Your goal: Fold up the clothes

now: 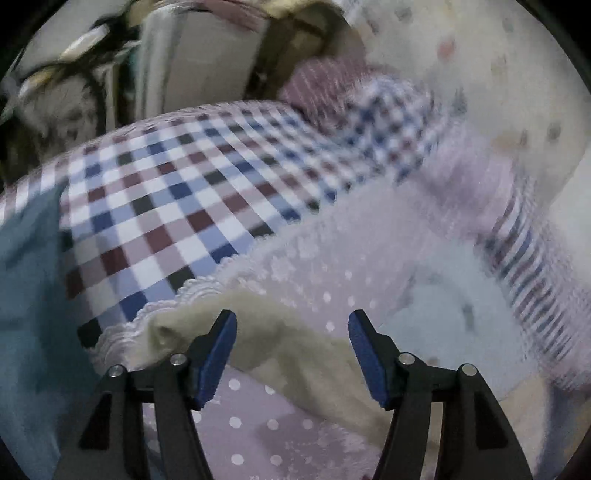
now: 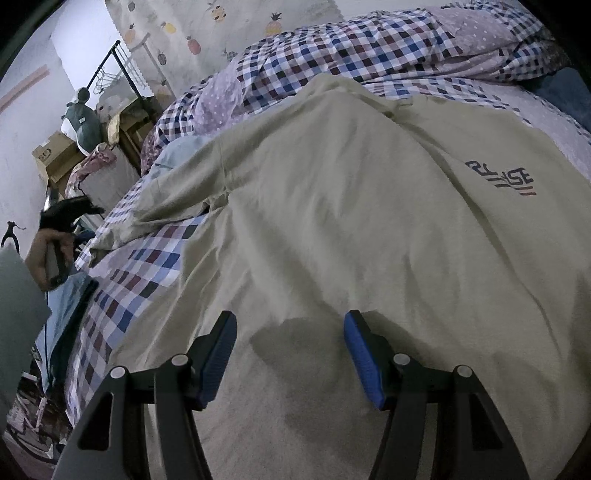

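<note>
Jaws of both grippers apart, empty, above the beige shirt; left view motion-blurred.

A home bedroom; a bed with checked bedding, clothes rack, pineapple-print curtain.

Both views dim, cool bluish cast, soft flat indoor light, no glare. Left wrist view heavily motion-blurred: checked bedding smeared toward right and top, background streaked; only gripper fingers sharp. Right wrist view sharp; soft shadow on beige garment between fingers. Strong fisheye bending, black vignette at corners of both.
</note>
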Motion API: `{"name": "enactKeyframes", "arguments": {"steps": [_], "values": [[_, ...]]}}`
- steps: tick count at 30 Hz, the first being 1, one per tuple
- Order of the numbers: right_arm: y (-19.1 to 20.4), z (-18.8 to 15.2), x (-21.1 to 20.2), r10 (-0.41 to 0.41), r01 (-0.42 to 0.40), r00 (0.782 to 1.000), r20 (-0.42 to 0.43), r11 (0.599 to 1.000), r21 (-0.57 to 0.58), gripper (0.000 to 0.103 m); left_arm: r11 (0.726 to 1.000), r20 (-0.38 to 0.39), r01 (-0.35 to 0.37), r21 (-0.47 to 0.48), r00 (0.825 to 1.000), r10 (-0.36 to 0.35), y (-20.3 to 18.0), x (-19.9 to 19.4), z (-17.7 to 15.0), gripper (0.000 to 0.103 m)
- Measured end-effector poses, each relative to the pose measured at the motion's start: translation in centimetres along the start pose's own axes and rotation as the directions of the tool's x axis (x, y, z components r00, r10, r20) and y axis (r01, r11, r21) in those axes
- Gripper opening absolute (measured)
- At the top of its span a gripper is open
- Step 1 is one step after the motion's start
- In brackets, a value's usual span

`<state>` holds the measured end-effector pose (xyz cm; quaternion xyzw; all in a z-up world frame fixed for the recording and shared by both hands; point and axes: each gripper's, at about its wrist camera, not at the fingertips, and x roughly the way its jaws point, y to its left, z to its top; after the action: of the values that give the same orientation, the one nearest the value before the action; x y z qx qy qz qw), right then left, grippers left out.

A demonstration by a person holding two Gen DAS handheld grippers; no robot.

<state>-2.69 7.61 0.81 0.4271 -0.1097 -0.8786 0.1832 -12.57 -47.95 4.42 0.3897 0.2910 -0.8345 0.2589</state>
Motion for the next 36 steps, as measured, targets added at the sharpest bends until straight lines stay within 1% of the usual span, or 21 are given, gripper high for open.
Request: {"name": "enactKeyframes", "arguments": {"steps": [1,3,4,5,7,9,12,13,16,19,21,22,23,25,26,28,31,33,34,35,36], "values": [[0.0,0.0,0.0,-0.002,0.002,1.0,-0.001,1.0,-0.002,0.064,0.998,-0.024,-0.043,0.046,0.999,0.045,-1.3,0.9,0.0,0.066],[0.1,-0.1,0.1,-0.005,0.005,1.0,-0.003,1.0,-0.006,0.065,0.991,-0.046,-0.104,0.082,0.993,0.108,-2.3,2.4,-0.2,0.066],[0.1,-0.1,0.1,-0.005,0.005,1.0,-0.003,1.0,-0.007,0.065,0.987,-0.058,-0.135,0.092,0.988,0.14,-2.5,3.2,-0.4,0.063],[0.1,-0.1,0.1,-0.005,0.005,1.0,-0.004,1.0,-0.007,0.065,0.981,-0.07,-0.165,0.103,0.983,0.172,-2.8,4.1,-0.5,0.041],[0.0,-0.1,0.1,-0.002,0.002,1.0,-0.005,1.0,-0.005,0.065,0.986,-0.074,-0.157,0.057,0.984,0.161,-1.7,4.2,-1.0,0.006],[-0.1,-0.1,0.1,0.0,0.0,1.0,-0.006,1.0,-0.001,0.065,0.991,-0.047,-0.131,0.008,0.99,0.131,-0.6,3.6,-1.7,0.003],[-0.1,0.0,0.1,0.005,-0.005,1.0,-0.006,1.0,0.004,0.065,0.994,0.092,-0.076,-0.081,0.992,0.084,2.4,-0.6,-3.8,0.0],[-0.1,0.0,0.1,0.006,-0.006,1.0,-0.006,1.0,0.005,0.065,0.993,0.114,-0.063,-0.102,0.991,0.074,3.2,-1.5,-4.5,0.0],[0.0,-0.1,0.1,0.003,-0.003,1.0,-0.005,1.0,0.003,0.065,0.981,0.07,0.013,-0.195,0.998,0.001,7.2,-3.0,-7.4,0.0],[0.2,-0.1,0.0,-0.006,0.006,1.0,-0.004,1.0,-0.004,0.065,0.98,0.042,0.067,-0.185,0.997,-0.06,8.2,-3.7,-8.3,0.0],[0.3,-0.1,0.1,-0.015,0.014,1.0,-0.004,1.0,-0.011,0.065,0.988,0.032,0.07,-0.137,0.997,-0.066,7.0,-4.0,-7.4,0.009],[0.4,-0.1,0.1,-0.019,0.019,1.0,-0.004,1.0,-0.014,0.065,0.991,0.027,0.071,-0.112,0.997,-0.068,6.3,-4.2,-6.9,0.028],[0.4,-0.1,0.1,-0.023,0.023,1.0,-0.004,1.0,-0.017,0.065,0.994,0.038,0.071,-0.08,0.997,-0.068,5.4,-4.2,-6.3,0.054],[0.5,-0.2,0.3,-0.03,0.03,1.0,-0.003,0.999,-0.021,0.065,0.998,0.059,0.061,-0.035,0.997,-0.058,3.1,-3.8,-4.8,0.072],[0.5,-0.2,0.3,-0.031,0.031,1.0,-0.003,0.999,-0.022,0.065,0.998,0.07,0.055,-0.013,0.996,-0.054,2.0,-3.5,-4.1,0.073],[0.4,-0.2,0.3,-0.031,0.031,1.0,-0.004,0.999,-0.023,0.065,1.0,0.047,0.014,0.02,0.999,-0.015,0.3,-1.8,-2.5,0.073],[0.3,-0.2,0.3,-0.024,0.024,1.0,-0.005,1.0,-0.017,0.065,0.992,-0.005,-0.102,0.073,0.995,0.103,-1.5,2.0,-0.7,0.073],[0.3,-0.1,0.4,-0.018,0.018,1.0,-0.007,1.0,-0.012,0.065,0.985,-0.043,-0.159,0.067,0.986,0.162,-1.4,3.9,-0.2,0.062],[0.3,-0.1,0.5,-0.016,0.016,1.0,-0.008,1.0,-0.011,0.065,0.982,-0.059,-0.178,0.055,0.982,0.182,-1.0,4.6,-0.1,0.041],[0.2,-0.1,0.5,-0.013,0.013,1.0,-0.009,1.0,-0.009,0.065,0.981,-0.069,-0.191,0.042,0.979,0.194,-0.5,5.1,-0.1,0.015],[0.2,-0.1,0.5,-0.011,0.011,1.0,-0.009,1.0,-0.008,0.065,0.979,-0.08,-0.204,0.028,0.975,0.206,-0.1,5.5,-0.1,0.005]]}}
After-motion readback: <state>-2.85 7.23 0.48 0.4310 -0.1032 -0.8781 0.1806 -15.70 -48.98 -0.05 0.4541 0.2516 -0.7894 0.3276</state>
